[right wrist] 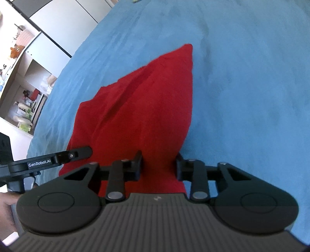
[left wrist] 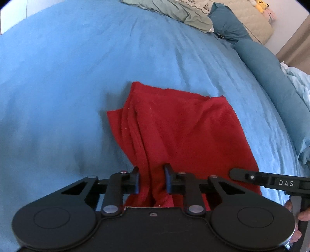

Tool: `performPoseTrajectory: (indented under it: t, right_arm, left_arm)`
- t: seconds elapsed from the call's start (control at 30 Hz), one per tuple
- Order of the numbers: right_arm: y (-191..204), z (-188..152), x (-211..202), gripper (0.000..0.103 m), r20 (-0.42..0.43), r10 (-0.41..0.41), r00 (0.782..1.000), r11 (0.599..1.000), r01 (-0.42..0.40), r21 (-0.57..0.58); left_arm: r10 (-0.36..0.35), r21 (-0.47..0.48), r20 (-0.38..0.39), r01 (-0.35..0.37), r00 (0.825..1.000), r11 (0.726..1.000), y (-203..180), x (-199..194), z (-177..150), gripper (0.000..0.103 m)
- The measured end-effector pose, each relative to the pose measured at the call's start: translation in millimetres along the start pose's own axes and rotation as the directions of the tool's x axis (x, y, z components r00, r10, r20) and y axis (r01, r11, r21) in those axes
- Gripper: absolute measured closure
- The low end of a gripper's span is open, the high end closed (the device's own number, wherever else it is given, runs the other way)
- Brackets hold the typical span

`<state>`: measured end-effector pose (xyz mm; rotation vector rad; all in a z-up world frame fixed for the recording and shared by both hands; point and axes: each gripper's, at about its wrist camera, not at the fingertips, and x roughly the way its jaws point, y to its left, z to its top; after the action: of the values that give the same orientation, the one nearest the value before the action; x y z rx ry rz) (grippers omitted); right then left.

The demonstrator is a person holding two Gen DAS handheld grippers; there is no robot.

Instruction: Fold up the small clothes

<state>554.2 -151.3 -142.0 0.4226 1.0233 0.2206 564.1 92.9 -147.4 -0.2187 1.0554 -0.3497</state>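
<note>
A red garment lies crumpled on the blue bed sheet, with its near edge lifted into folds. My left gripper is shut on a bunched fold at the near left of the garment, and its blue pads press the cloth from both sides. In the right wrist view the same red garment tapers to a point away from me. My right gripper is shut on its near right edge, cloth filling the gap between the fingers. Each view shows a black side piece of the other gripper close by.
A teal bolster, grey-green bedding and plush toys sit at the far right of the bed. White shelves with bottles stand beyond the bed's left edge. Blue sheet spreads wide around the garment.
</note>
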Motion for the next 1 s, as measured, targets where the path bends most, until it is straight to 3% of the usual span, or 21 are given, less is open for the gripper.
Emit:
performPoseTrajectory:
  t: [0.17,0.33,0.5,0.63,0.77,0.83,0.97,1.0]
  right_arm:
    - [12,1,-26,0.062,0.062,0.044,0.997,0.999,-0.042,-0.023]
    - [14,-9,-78,0.062,0.094,0.066,0.993,0.998,-0.064,-0.023]
    - [0,-46,-144,0.062,0.083,0.017,0.996,0.999,-0.014,-0.036]
    - [-19,-89,-179,0.062,0.043,-0.046,0.998,0.998,0.048,-0.045]
    - [-48,-137,-177,0.062,0.005,-0.137,0.991,0.986,0.137,-0.100]
    - [-67,-160,-166,0.061,0.007,-0.174,0.985,0.980,0.174,-0.100]
    - [-96,-173,-158,0.056,0.036,-0.135,0.990,0.991,0.136,-0.018]
    - [-96,-173,-158,0.053,0.037,-0.130,0.991,0.991,0.131,-0.021]
  left_arm:
    - [0.002,0.032,0.044,-0.004,0.999,0.999,-19,-27,-2,0.082]
    - [-0.006,0.105,0.075,-0.002,0.997,0.994,-55,-69,-19,0.082]
    - [-0.040,0.125,0.052,0.034,0.998,0.992,-101,-102,-63,0.082]
    - [-0.051,0.115,0.006,0.050,0.999,0.992,-138,-102,-115,0.082]
    - [-0.012,0.141,-0.034,0.016,0.999,0.990,-164,-73,-170,0.082]
    - [0.068,0.193,-0.002,-0.067,0.998,0.979,-173,-65,-185,0.082]
    - [0.087,0.187,0.029,-0.091,0.996,0.978,-170,-60,-190,0.076]
    - [0.093,0.187,0.028,-0.097,0.995,0.978,-172,-60,-188,0.071]
